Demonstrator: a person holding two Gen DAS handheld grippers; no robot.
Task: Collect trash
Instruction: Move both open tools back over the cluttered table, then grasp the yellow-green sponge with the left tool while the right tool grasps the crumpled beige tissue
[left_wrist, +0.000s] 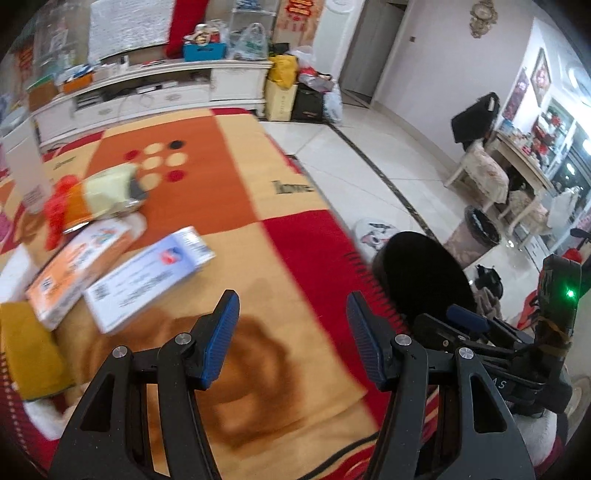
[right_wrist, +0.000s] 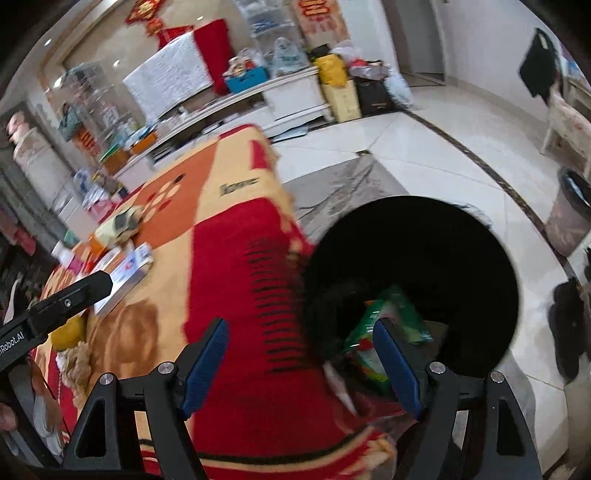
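My left gripper (left_wrist: 292, 299) hangs open over the red and orange blanket (left_wrist: 229, 177), with nothing between its blue pads. To its left lie an orange box (left_wrist: 79, 266), a white and blue box (left_wrist: 147, 277), a cream packet (left_wrist: 110, 192) and a yellow item (left_wrist: 29, 350). My right gripper (right_wrist: 301, 325) is open and empty above the blanket's edge beside the black-lined bin (right_wrist: 424, 236). A green wrapper (right_wrist: 391, 317) lies inside that bin, partly hidden by the right finger. The bin (left_wrist: 424, 273) and the right gripper (left_wrist: 467, 317) also show in the left wrist view.
A white TV cabinet (left_wrist: 166, 85) loaded with bags and boxes stands behind the blanket. White tiled floor (right_wrist: 424, 147) lies to the right, with a second lined bin (right_wrist: 569, 214), a chair (left_wrist: 480, 173) and a cluttered side table.
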